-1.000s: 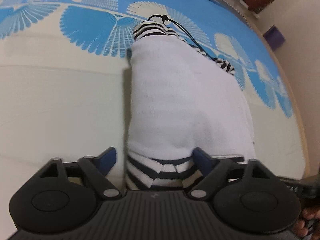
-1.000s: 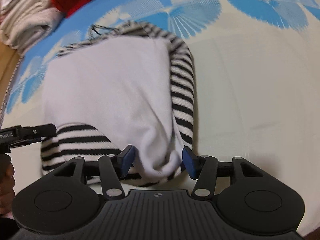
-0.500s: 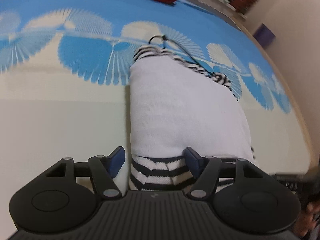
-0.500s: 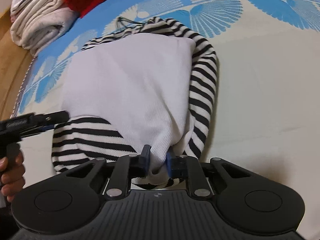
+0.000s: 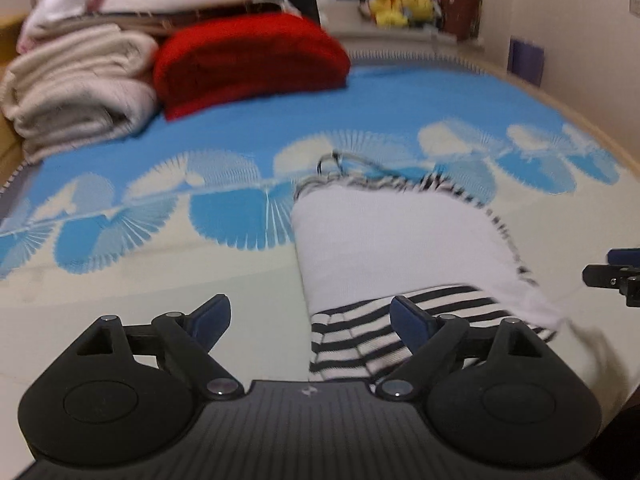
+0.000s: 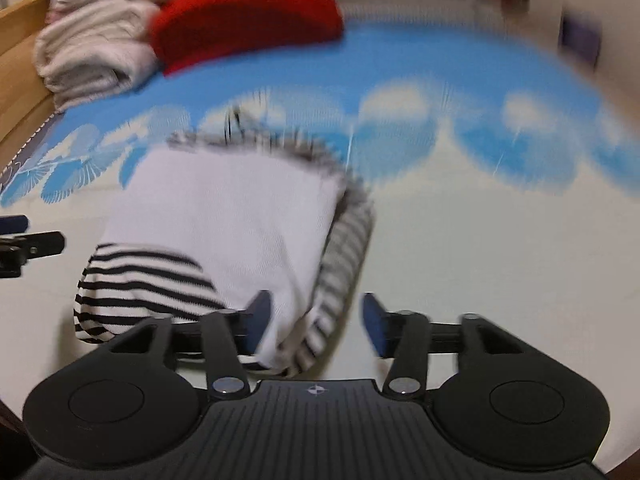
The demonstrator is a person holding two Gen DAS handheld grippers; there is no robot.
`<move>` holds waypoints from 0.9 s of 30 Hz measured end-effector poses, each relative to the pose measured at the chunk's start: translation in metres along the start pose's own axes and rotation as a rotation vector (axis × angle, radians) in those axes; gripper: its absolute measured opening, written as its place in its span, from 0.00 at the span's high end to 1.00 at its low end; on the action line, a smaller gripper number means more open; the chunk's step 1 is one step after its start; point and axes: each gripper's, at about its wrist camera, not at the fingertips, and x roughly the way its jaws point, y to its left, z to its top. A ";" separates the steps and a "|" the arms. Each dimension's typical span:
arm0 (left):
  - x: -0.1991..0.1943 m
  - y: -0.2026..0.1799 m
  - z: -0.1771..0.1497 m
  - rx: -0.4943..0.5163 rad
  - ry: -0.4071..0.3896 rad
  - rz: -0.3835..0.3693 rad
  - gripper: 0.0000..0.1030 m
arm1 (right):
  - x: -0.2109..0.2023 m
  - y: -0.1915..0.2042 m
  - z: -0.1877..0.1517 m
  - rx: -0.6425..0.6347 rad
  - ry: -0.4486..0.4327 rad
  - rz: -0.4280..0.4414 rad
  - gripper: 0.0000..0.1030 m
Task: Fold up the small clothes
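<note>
Since half a second ago: right gripper [image 6: 316, 322] sprung apart off the garment [image 5: 400, 240], left gripper [image 5: 310, 318] swung leftward, fingers spread, gripping nothing. Garment flat on bed [image 5: 120, 300], partly folded. Long axis away from both grippers: striped hem nearest, drawstring end farthest. Near right corner between right gripper's fingers, right nearer.

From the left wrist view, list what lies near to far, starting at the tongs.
left tongs → striped garment → black drawstring → blue patterned bedsheet → red folded blanket → yellow plush toys
</note>
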 end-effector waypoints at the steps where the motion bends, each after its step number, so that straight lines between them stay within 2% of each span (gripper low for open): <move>1: -0.013 -0.002 -0.004 -0.011 -0.023 0.009 0.05 | -0.012 -0.001 -0.003 0.008 -0.030 -0.010 0.36; 3: -0.037 -0.011 -0.009 -0.021 -0.084 0.013 0.04 | -0.036 -0.005 -0.009 0.053 -0.088 -0.009 0.33; 5: -0.064 -0.020 -0.017 -0.019 -0.149 -0.024 0.04 | -0.057 -0.005 -0.014 0.088 -0.149 -0.005 0.25; 9: -0.094 -0.037 -0.025 -0.057 -0.182 -0.040 0.04 | -0.088 0.002 -0.023 0.095 -0.230 -0.007 0.20; 12: -0.103 -0.049 -0.036 -0.088 -0.174 -0.028 0.04 | -0.103 0.008 -0.030 0.068 -0.254 -0.011 0.15; 17: -0.097 -0.055 -0.055 -0.184 -0.063 0.004 0.04 | -0.108 0.020 -0.043 0.022 -0.236 -0.028 0.13; 20: -0.091 -0.056 -0.056 -0.183 -0.037 0.037 0.04 | -0.105 0.028 -0.045 -0.012 -0.214 -0.038 0.13; 22: -0.088 -0.054 -0.055 -0.183 -0.024 0.039 0.00 | -0.106 0.033 -0.045 -0.027 -0.213 -0.044 0.13; 27: -0.082 -0.050 -0.058 -0.188 -0.007 0.038 0.01 | -0.100 0.038 -0.051 -0.047 -0.195 -0.050 0.12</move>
